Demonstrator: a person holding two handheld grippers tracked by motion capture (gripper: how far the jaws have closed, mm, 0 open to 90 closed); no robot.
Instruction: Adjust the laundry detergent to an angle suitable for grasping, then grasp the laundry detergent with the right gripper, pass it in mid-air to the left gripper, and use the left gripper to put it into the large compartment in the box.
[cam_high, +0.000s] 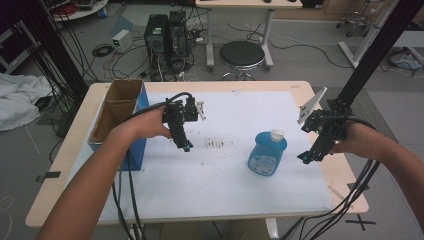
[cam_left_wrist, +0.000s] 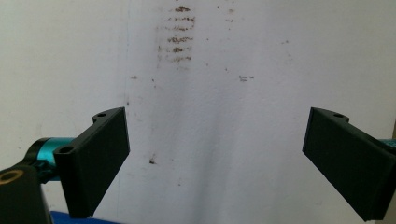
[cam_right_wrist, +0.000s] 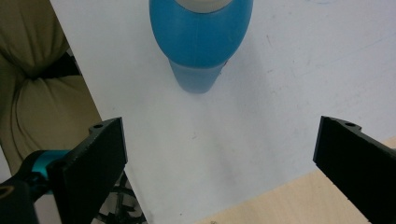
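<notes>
On the desk (cam_high: 75, 165): blue bottle (cam_high: 267, 152) upright | left hand-held gripper (cam_high: 186, 146) jaws apart, empty | right hand-held gripper (cam_high: 305, 159) jaws apart, empty, beside bottle

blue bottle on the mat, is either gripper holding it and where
Nothing is held. The blue bottle stands free on the white mat; the right gripper hangs open beside it, and the left gripper is open over bare mat.

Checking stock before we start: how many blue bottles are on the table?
1. The blue bottle stands upright on the white mat, right of centre, near the right gripper. The cardboard box may hide more.
</notes>
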